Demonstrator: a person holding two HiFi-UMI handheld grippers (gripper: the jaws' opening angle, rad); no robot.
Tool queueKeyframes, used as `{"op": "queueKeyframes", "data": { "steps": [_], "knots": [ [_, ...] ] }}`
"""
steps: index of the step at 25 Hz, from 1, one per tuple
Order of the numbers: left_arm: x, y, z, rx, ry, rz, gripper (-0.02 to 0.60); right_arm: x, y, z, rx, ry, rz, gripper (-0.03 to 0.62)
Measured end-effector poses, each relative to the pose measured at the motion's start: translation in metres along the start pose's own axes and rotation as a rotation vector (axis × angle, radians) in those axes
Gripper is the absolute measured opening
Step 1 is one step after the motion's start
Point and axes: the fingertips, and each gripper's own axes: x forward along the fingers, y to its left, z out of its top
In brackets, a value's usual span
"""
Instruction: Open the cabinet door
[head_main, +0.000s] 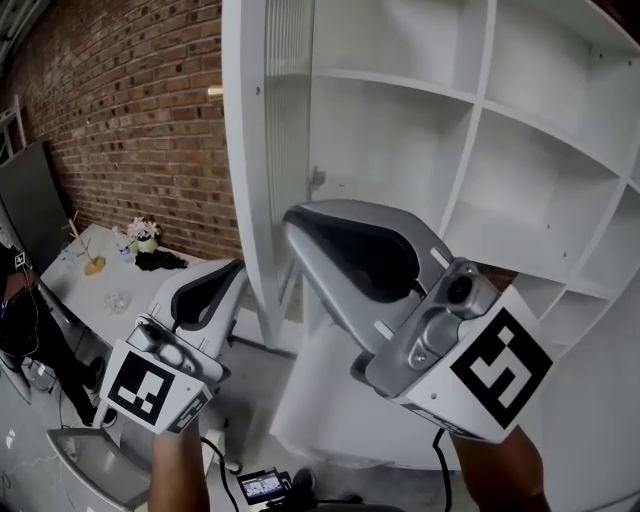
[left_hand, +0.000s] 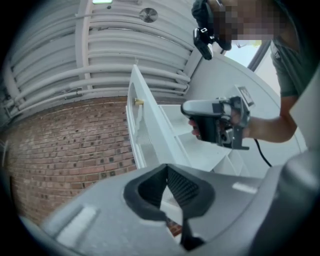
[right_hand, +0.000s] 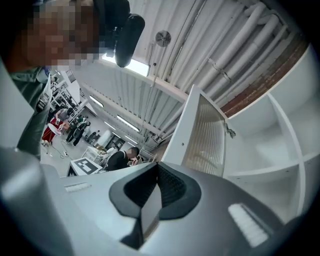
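Cabinet door (head_main: 262, 150) stands swung open, edge-on to the head view, ribbed panel showing. The white shelves (head_main: 400, 85) are exposed.
Right claw (head_main: 300, 225): jaws closed together on nothing, raised and tilted upward in front of the open cabinet, just beside the door's inner face.
Left claw (head_main: 230, 272): closed, holding nothing, lower, near the door's bottom edge, tilted slightly upward.

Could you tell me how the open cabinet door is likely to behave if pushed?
The cabinet door probably swings easily, since it already stands open. It looks rigid and thick-edged, so it likely won't flex. Its ribbed panel may be glass, so possibly fragile.
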Motion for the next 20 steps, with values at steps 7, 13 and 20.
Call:
{"op": "queueKeyframes", "data": {
  "steps": [7, 13, 20],
  "knots": [
    [-0.029, 0.028, 0.0, 0.014, 0.011, 0.113, 0.002, -0.023, -0.011, -0.03, 0.036, 0.063, -0.065, 0.005],
    [-0.023, 0.011, 0.001, 0.051, 0.047, 0.08, 0.002, -0.036, -0.023, -0.048, 0.029, 0.141, -0.129, 0.005],
    [-0.015, -0.022, 0.022, 0.054, 0.008, 0.005, 0.002, -0.063, -0.027, -0.064, 0.045, 0.2, -0.19, 0.006]
  ]
}}
